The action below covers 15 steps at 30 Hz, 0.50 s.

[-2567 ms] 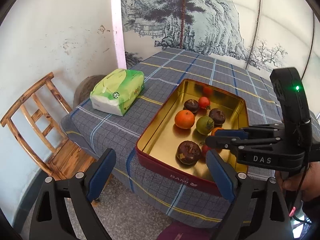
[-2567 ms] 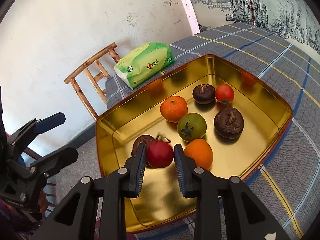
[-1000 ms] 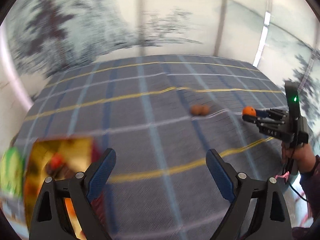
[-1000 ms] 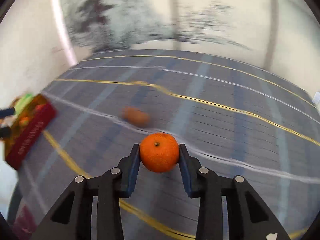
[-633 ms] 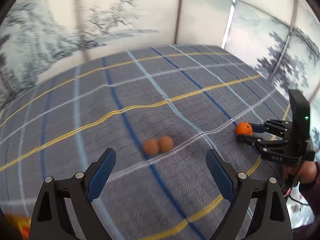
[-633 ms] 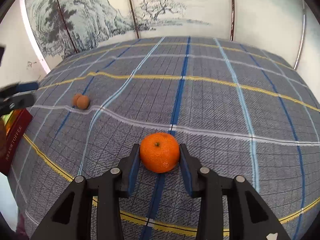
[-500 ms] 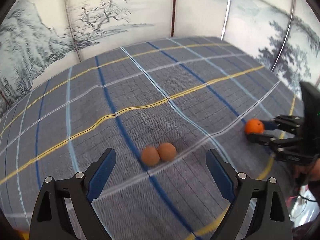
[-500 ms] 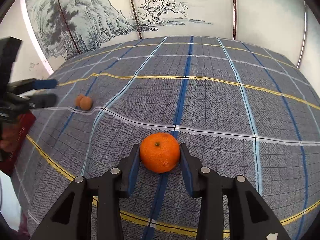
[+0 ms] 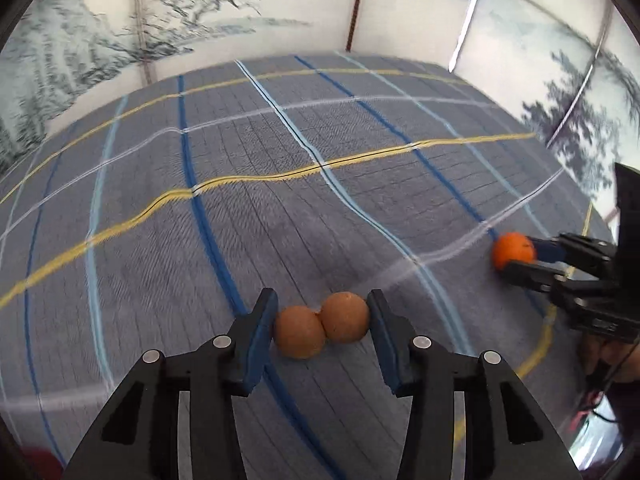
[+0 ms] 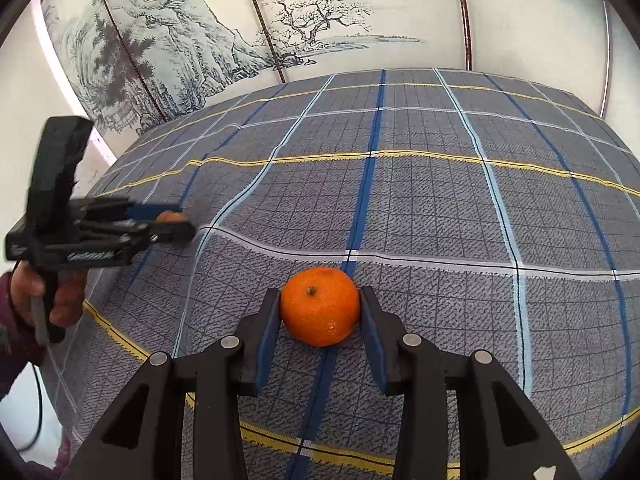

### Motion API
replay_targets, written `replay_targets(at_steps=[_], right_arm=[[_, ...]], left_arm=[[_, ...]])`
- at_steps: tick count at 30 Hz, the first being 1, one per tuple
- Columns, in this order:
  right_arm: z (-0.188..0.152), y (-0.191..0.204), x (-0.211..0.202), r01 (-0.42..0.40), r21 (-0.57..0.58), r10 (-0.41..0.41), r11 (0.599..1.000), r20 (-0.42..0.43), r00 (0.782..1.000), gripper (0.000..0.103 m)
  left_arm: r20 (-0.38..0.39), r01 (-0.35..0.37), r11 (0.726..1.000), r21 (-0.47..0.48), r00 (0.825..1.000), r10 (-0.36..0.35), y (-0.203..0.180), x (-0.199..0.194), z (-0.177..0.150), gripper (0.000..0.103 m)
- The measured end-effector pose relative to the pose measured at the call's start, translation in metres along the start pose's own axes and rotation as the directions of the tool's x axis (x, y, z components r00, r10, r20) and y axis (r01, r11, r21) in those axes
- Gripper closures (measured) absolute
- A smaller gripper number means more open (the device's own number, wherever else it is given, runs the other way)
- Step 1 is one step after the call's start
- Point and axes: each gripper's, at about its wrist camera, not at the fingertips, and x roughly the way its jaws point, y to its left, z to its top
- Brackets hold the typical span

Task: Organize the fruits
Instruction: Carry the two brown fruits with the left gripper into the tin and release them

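Observation:
Two small brown fruits joined as a pair (image 9: 322, 330) lie on the checked tablecloth (image 9: 280, 208). My left gripper (image 9: 323, 328) has closed in around the pair, its pads touching both sides. It also shows in the right wrist view (image 10: 168, 222), with the brown fruit (image 10: 170, 216) barely visible between its fingers. My right gripper (image 10: 319, 312) is shut on an orange mandarin (image 10: 319, 305) that rests low on the cloth. In the left wrist view the right gripper (image 9: 516, 258) holds the mandarin (image 9: 513, 250) at the right.
The grey-blue checked tablecloth (image 10: 440, 200) covers the whole table. Painted landscape screen panels (image 10: 240, 40) stand behind the table. A hand (image 10: 44, 300) holds the left gripper's handle at the table's left edge.
My left gripper moved forward to the brown fruit pair and closed its jaws onto it. My right gripper stayed shut on the mandarin, low over the cloth.

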Motion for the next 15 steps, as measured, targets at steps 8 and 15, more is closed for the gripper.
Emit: replay_targets(at_steps=[8, 15], right_arm=[[0.001, 0.005, 0.002, 0.020, -0.016, -0.020, 1.000, -0.004, 1.000, 0.065], [0.002, 0.013, 0.005, 0.060, -0.050, -0.060, 0.997, -0.009, 0.998, 0.065]], left_arm=[[0.067, -0.059, 0.985, -0.162, 0.995, 0.071, -0.009, -0.076, -0.053, 0.056], [0.088, -0.187, 0.955, -0.231, 0.973, 0.212, -0.003, -0.130, -0.103, 0.056]])
